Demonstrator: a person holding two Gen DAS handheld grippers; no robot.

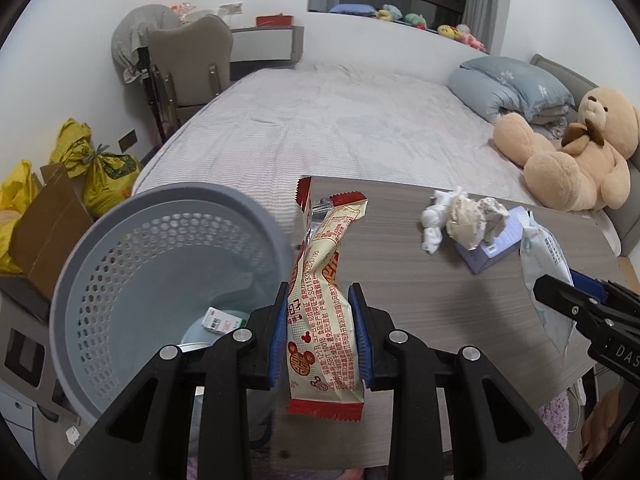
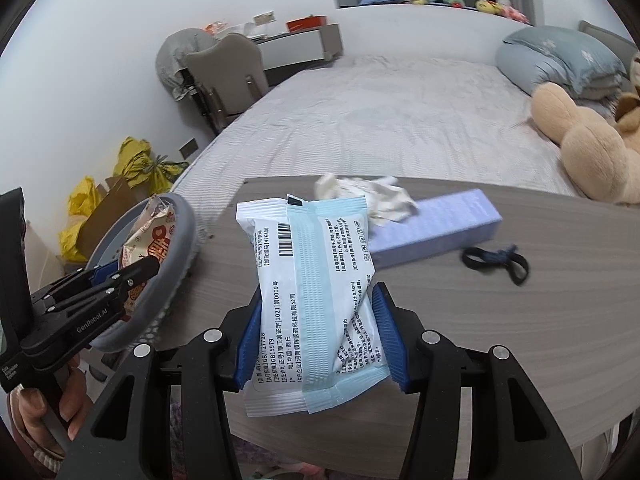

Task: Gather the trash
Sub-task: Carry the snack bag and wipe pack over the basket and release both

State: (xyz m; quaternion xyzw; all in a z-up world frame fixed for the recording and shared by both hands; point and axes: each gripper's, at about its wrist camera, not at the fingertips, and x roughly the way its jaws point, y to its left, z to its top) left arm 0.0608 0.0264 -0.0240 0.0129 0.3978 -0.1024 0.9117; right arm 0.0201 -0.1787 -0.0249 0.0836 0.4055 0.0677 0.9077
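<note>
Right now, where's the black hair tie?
Only the right wrist view shows the black hair tie: it lies on the wooden table, right of the held blue-and-white packet and just in front of the lavender box.

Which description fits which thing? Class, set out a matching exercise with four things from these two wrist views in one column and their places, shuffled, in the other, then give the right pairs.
Things
1. red and cream snack wrapper
2. blue and white packet
3. crumpled tissue
4. black hair tie

Places
A. lying loose on the table to the right of the lilac box
B. clamped in the left gripper, beside the grey bin
C. resting against the far end of the lilac box
D. clamped in the right gripper, above the table

Pairs: 1-B, 2-D, 3-C, 4-A
</note>
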